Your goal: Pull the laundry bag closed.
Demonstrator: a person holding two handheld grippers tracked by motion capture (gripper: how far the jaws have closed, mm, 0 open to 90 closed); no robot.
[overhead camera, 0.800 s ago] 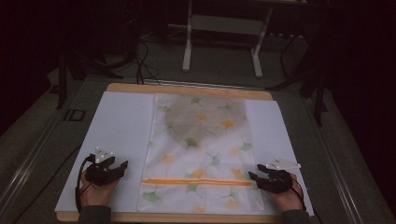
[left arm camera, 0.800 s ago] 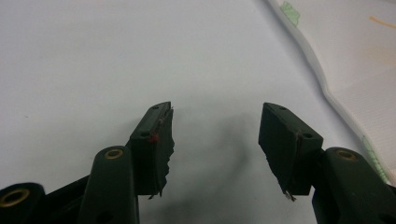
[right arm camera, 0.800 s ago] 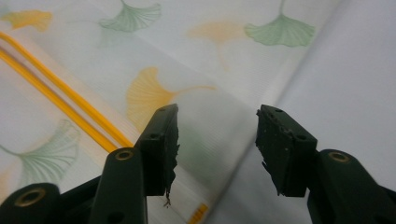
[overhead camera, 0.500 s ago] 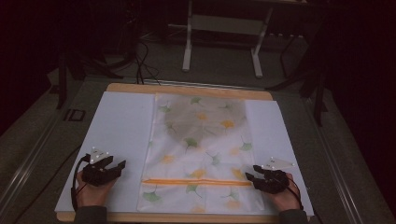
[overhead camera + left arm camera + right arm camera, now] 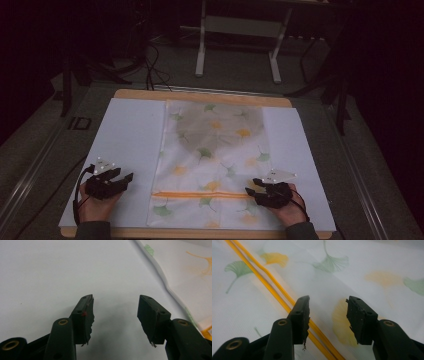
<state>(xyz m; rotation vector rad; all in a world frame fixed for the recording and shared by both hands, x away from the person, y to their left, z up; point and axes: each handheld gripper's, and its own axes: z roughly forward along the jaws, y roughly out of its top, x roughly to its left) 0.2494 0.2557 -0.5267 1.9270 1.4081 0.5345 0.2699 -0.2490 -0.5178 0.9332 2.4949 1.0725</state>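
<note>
A sheer white pouch (image 5: 215,150) printed with green and yellow ginkgo leaves lies flat on a white mat (image 5: 130,135). An orange zipper (image 5: 200,195) runs across it near the front edge. My right gripper (image 5: 250,192) hovers over the pouch at the zipper's right end. In the right gripper view it (image 5: 327,303) is open, and the zipper (image 5: 269,290) passes under its left jaw. My left gripper (image 5: 127,177) is over bare mat, left of the pouch. It (image 5: 115,302) stands open with nothing between its jaws, and the pouch edge (image 5: 190,270) lies to its right.
The mat covers a wooden table (image 5: 200,95) whose far and near edges show. Beyond the table stands a white metal frame (image 5: 237,45), with cables (image 5: 150,65) trailing on the dark floor. White mat borders both sides of the pouch.
My right gripper has slid left, from the pouch's right edge onto the pouch by the zipper end. The left gripper has barely moved.
</note>
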